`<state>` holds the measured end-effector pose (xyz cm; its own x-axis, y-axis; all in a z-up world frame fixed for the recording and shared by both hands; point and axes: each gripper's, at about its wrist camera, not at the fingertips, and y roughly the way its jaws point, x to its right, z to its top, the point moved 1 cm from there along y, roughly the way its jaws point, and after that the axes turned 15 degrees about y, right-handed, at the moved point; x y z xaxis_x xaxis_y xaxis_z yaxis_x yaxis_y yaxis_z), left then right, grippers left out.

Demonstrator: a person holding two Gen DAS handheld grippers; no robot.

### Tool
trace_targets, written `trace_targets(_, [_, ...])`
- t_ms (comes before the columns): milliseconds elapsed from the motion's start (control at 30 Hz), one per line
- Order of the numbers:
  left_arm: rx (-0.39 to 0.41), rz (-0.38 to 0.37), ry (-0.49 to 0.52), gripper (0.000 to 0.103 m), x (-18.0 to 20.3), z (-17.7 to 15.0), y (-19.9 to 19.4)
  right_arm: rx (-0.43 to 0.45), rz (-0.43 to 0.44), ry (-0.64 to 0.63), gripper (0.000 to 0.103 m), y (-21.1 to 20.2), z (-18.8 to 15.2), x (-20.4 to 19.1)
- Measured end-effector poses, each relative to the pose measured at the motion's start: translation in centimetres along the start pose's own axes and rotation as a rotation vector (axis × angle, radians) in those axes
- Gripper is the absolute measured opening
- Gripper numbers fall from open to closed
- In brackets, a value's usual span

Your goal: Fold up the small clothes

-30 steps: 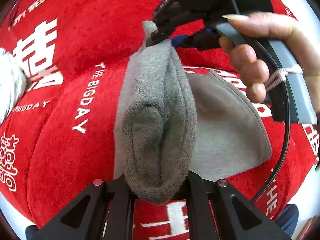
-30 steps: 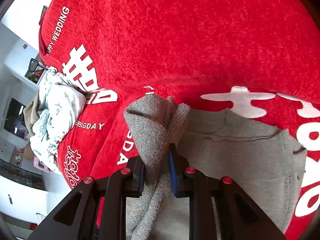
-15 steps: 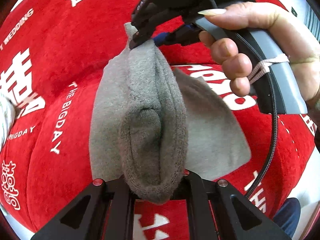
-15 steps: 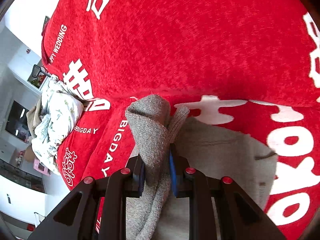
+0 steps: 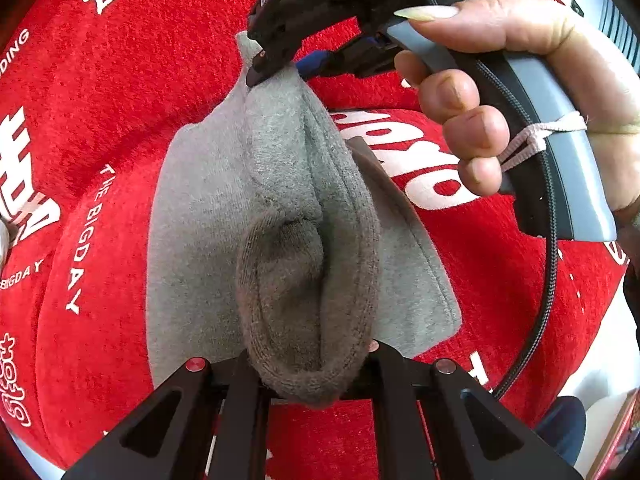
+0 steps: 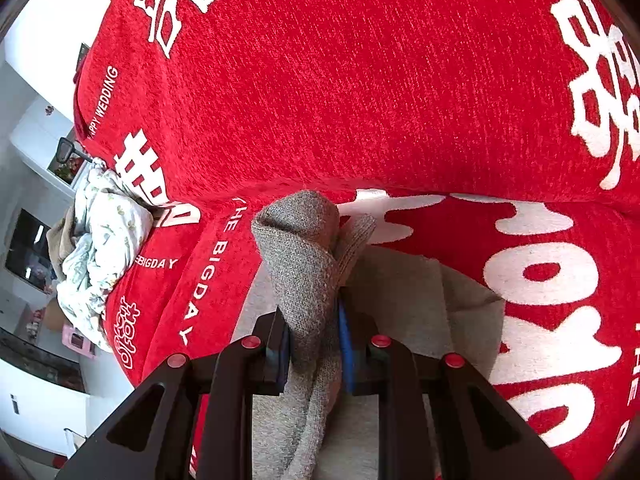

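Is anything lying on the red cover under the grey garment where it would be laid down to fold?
Nothing visible: the grey garment hangs from both hand-held grippers over bare red cover. The crumpled white cloth lies well off to the side.

We count one grey garment (image 5: 200, 220), two grippers, the left gripper (image 5: 308, 376) and the right gripper (image 6: 314, 350), one red blanket (image 6: 360, 100) with white lettering, one crumpled white printed cloth (image 6: 100, 240), and one hand (image 5: 520, 92).
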<state>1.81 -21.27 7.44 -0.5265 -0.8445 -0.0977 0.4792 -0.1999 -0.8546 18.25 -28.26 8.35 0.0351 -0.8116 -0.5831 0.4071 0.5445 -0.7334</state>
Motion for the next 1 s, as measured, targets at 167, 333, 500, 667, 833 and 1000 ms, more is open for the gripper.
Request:
trace_targets(167, [-0.002,-0.025,-0.018,0.008,0.0,0.1,0.2,0.008,-0.001,-0.016,0.022,-0.5,0.1,0.1])
trace_targets(333, [0.006,-0.015,0.002,0.009,0.9,0.5,-0.2,0.020,0.007,-0.025,0.022,-1.3,0.0,0.4])
trace_targets(500, [-0.011,-0.024,0.010,0.009,1.3,0.6,0.7,0.022,-0.007,-0.017,0.022,-1.7,-0.1,1.7])
trace_targets(667, [-0.012,-0.027,0.015,0.008,1.5,1.1,0.7,0.026,0.010,-0.008,0.022,-2.0,-0.1,2.5])
trace_targets(833, [-0.014,-0.038,0.023,0.009,1.9,1.4,1.2,0.032,0.027,-0.005,0.022,-2.5,0.2,3.4])
trace_targets(1000, [-0.049,-0.050,0.025,0.008,2.4,1.2,2.9,0.021,0.017,0.042,0.022,-1.5,0.0,5.7])
